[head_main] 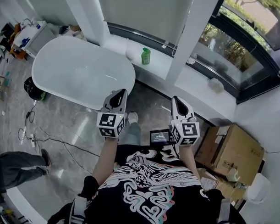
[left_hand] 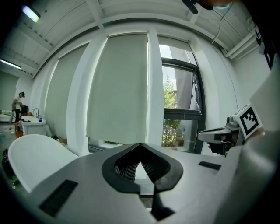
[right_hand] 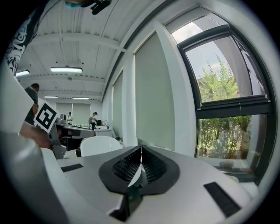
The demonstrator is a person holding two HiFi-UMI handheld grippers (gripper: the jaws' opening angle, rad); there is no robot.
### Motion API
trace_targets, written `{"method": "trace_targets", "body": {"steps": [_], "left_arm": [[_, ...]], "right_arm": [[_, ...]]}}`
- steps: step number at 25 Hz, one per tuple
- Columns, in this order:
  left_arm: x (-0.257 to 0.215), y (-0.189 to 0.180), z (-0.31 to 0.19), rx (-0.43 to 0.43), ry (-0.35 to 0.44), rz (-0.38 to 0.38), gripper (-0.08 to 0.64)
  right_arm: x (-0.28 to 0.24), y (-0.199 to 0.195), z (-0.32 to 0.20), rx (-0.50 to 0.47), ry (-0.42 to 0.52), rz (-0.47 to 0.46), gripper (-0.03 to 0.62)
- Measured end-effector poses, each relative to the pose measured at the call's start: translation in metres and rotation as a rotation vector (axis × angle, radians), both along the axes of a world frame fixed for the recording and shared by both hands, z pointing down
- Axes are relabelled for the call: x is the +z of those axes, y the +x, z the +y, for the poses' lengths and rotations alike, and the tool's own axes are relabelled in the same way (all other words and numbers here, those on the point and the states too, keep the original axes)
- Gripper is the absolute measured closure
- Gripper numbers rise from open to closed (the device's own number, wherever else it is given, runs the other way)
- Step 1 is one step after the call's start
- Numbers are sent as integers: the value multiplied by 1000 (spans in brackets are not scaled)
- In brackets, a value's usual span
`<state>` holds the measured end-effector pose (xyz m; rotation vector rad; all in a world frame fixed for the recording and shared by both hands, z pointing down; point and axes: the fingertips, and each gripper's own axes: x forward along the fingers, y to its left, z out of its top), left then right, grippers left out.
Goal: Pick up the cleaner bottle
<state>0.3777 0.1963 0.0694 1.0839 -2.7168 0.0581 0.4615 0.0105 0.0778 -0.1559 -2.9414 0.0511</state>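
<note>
A small green cleaner bottle [head_main: 146, 55] stands upright on the white window ledge [head_main: 161, 62] behind the bathtub, seen only in the head view. My left gripper [head_main: 123, 92] is shut and empty, held over the floor well short of the ledge, with the tub's near rim just ahead of it. My right gripper [head_main: 174, 99] is also shut and empty, beside it to the right, at about the same distance from the ledge. In both gripper views the jaws meet at the tip, left gripper [left_hand: 140, 144] and right gripper [right_hand: 141, 148], and the bottle is hidden behind them.
A white oval bathtub [head_main: 51, 66] fills the left, next to the ledge. White pillars [head_main: 192, 34] and a dark-framed window [head_main: 248, 50] rise behind the ledge. Cardboard boxes [head_main: 230, 149] stand at the right. Cables [head_main: 40, 135] and another person's leg [head_main: 18, 166] lie on the floor at the left.
</note>
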Motion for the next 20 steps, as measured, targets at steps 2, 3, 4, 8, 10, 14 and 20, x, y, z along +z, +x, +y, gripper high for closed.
{"method": "trace_targets", "body": {"steps": [2,3,4,8,10,14,20], "left_arm": [[6,-20,-6,6,-2,12,541],[9,-30,-9,11,-4,17,541],[10,-42,-12,18,-7,19,541],[13,-97,-21,39,-24,23,541],[16,-125,-22,46,-30,33,541],[20,-182,-26,56,-31,47,541],[29,-264,-37,83,-37,65,541]], "right_arm": [[1,-22,-3,-3,4,1,565],[2,-34,-4,-4,7,3,565],[2,-47,-5,-3,10,4,565],[1,-100,-8,4,19,12,565],[2,-125,-8,7,18,17,564],[4,-176,-9,9,-1,16,563],[10,-260,-20,37,9,44,563]]}}
